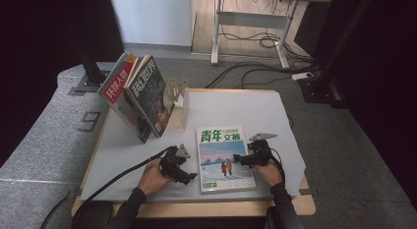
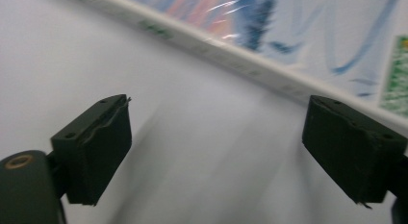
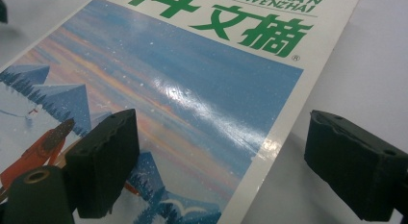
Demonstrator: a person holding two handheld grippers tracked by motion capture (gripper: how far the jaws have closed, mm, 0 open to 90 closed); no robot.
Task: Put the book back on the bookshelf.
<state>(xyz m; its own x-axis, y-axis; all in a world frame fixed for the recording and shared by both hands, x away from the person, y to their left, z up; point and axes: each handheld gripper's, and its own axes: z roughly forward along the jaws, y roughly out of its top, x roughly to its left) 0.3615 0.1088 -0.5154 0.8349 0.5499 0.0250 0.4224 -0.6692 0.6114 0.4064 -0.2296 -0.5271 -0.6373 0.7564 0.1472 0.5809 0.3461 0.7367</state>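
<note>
here both the left gripper (image 1: 189, 177) and right gripper (image 1: 237, 159) gape, released, beside the flat magazine (image 1: 223, 160).

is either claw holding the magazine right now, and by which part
Nothing is held. The left claw is open over bare table beside the magazine; the right claw is open straddling its edge.

The magazine (image 1: 225, 159) had a white cover with green title characters and a blue, orange-streaked snowy scene; both grippers were black; the table (image 1: 236, 108) was pale grey; the standing magazines (image 1: 136, 95) showed red and dark blue.
</note>
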